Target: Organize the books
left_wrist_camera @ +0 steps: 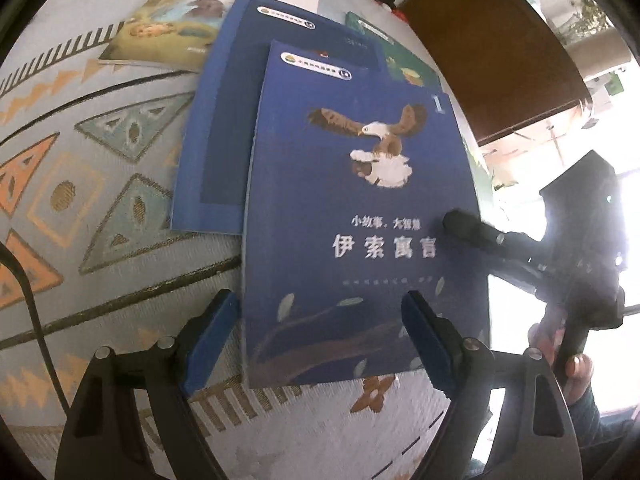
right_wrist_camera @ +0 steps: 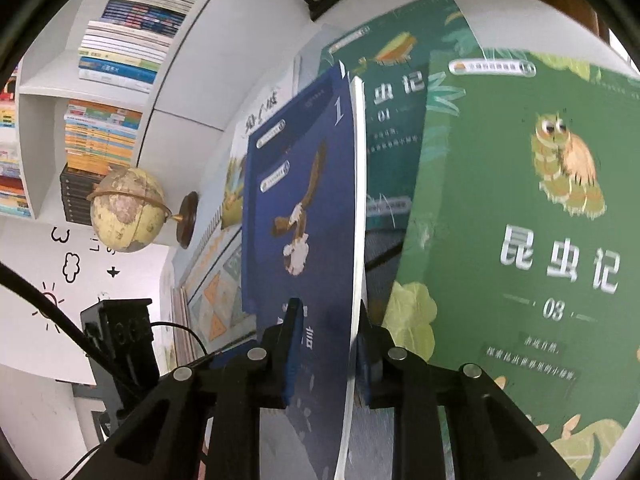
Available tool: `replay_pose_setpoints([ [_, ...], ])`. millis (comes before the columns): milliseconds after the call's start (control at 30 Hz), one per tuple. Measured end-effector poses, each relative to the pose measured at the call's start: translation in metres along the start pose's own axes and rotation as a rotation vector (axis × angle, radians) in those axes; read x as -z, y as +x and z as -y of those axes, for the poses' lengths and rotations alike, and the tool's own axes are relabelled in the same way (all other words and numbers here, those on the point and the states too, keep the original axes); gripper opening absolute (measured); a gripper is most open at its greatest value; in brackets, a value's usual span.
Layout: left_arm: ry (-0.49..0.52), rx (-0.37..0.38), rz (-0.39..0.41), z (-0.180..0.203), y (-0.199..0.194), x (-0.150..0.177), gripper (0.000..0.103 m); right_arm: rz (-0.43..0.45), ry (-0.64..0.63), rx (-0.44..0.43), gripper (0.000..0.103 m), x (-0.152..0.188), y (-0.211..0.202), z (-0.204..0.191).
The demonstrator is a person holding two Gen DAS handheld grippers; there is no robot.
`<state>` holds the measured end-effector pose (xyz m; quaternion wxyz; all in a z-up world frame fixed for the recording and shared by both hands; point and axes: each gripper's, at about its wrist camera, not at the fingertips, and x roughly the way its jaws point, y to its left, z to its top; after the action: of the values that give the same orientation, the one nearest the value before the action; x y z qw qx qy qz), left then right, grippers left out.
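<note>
A blue book with an eagle on its cover [left_wrist_camera: 360,220] is held a little above the patterned tablecloth [left_wrist_camera: 100,160]. My right gripper [right_wrist_camera: 326,354] is shut on this blue eagle book [right_wrist_camera: 304,220] at its edge; it shows in the left wrist view [left_wrist_camera: 472,228] at the book's right side. My left gripper [left_wrist_camera: 320,340] is open, its blue pads on either side of the book's near end. A second blue book [left_wrist_camera: 224,120] lies under it. A green book marked 03 [right_wrist_camera: 520,240] and a green book marked 01 [right_wrist_camera: 392,92] lie at the right.
A white and yellow picture book [left_wrist_camera: 172,32] lies at the far end of the table. A brown board [left_wrist_camera: 492,48] stands at the back right. A globe [right_wrist_camera: 128,208] and white shelves full of books [right_wrist_camera: 112,80] stand beyond the table. A black cable [left_wrist_camera: 28,300] runs at the left.
</note>
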<state>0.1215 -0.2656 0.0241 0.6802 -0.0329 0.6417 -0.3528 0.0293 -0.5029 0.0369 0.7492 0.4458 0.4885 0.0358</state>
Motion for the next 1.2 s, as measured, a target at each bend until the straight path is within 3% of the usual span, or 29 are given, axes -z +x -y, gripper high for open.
replay_pose_setpoints([
  [167,-0.024,0.018,0.010,0.006,0.004,-0.010,0.083,-0.013,0.011,0.025,0.023,0.002,0.003,0.001],
  [233,-0.015,0.117,0.036,0.013,-0.011,-0.007,0.082,-0.002,0.017,0.033,0.023,0.000,-0.002,0.004],
  [333,-0.054,0.342,0.093,0.017,-0.035,-0.004,0.077,0.001,0.049,0.030,0.025,-0.004,-0.008,0.015],
  [400,-0.110,0.410,0.128,0.011,-0.035,-0.009,0.075,-0.026,0.110,-0.016,0.025,-0.006,-0.008,0.031],
  [433,-0.152,0.417,0.140,0.005,-0.030,-0.012,0.072,-0.043,0.176,-0.086,0.025,-0.006,-0.008,0.045],
  [500,-0.187,0.345,0.132,0.004,-0.012,-0.018,0.059,-0.045,0.282,-0.181,0.025,-0.004,-0.009,0.064],
  [567,-0.181,0.258,0.115,0.008,0.001,-0.020,0.050,-0.041,0.326,-0.216,0.025,-0.002,-0.010,0.074],
  [633,-0.128,0.137,0.090,0.021,0.012,-0.020,0.045,-0.040,0.325,-0.214,0.025,-0.001,-0.012,0.076],
  [667,-0.052,0.043,0.082,0.036,0.017,-0.019,0.045,-0.042,0.308,-0.196,0.025,-0.001,-0.013,0.073],
  [733,0.057,-0.048,0.069,0.056,0.021,-0.017,0.045,-0.038,0.258,-0.145,0.025,-0.002,-0.015,0.065],
  [800,0.101,-0.036,0.052,0.069,0.022,-0.014,0.045,-0.015,0.162,-0.036,0.025,-0.005,-0.020,0.049],
  [933,0.078,0.043,0.059,0.075,0.016,-0.015,0.045,0.040,-0.075,0.157,0.025,-0.006,-0.029,0.013],
  [1200,0.091,0.056,0.112,0.087,-0.019,-0.008,0.045,0.137,-0.402,0.287,0.025,0.002,-0.049,-0.038],
])
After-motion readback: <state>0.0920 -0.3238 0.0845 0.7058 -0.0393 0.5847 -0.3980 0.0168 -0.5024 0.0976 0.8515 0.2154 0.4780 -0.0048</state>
